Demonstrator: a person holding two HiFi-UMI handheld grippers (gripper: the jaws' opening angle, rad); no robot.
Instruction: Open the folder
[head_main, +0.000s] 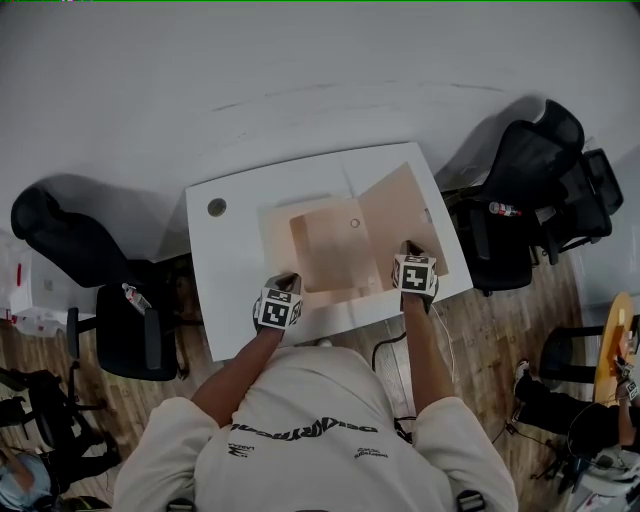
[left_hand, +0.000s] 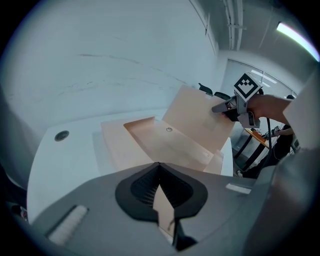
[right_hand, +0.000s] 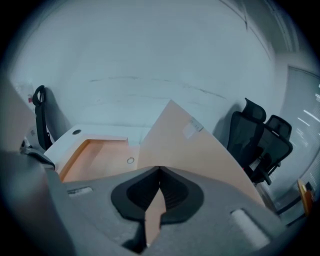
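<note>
My left claw (head_main: 284, 283) is clamped on the near edge of the tan folder (head_main: 330, 250), which lies open on the white counter (head_main: 225, 270). My right claw (head_main: 410, 248) pinches the cover flap (head_main: 400, 215), tilted up at the folder's right. Both forearms reach forward, claws angled downward. The flap's small white label (right_hand: 192, 128) is too blurred to read.

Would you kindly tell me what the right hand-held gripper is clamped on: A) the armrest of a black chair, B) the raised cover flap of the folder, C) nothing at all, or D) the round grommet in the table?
B: the right gripper view shows the right hand-held gripper shut on a tan sheet, the cover flap, which stands tilted up from the rest of the folder.
</note>
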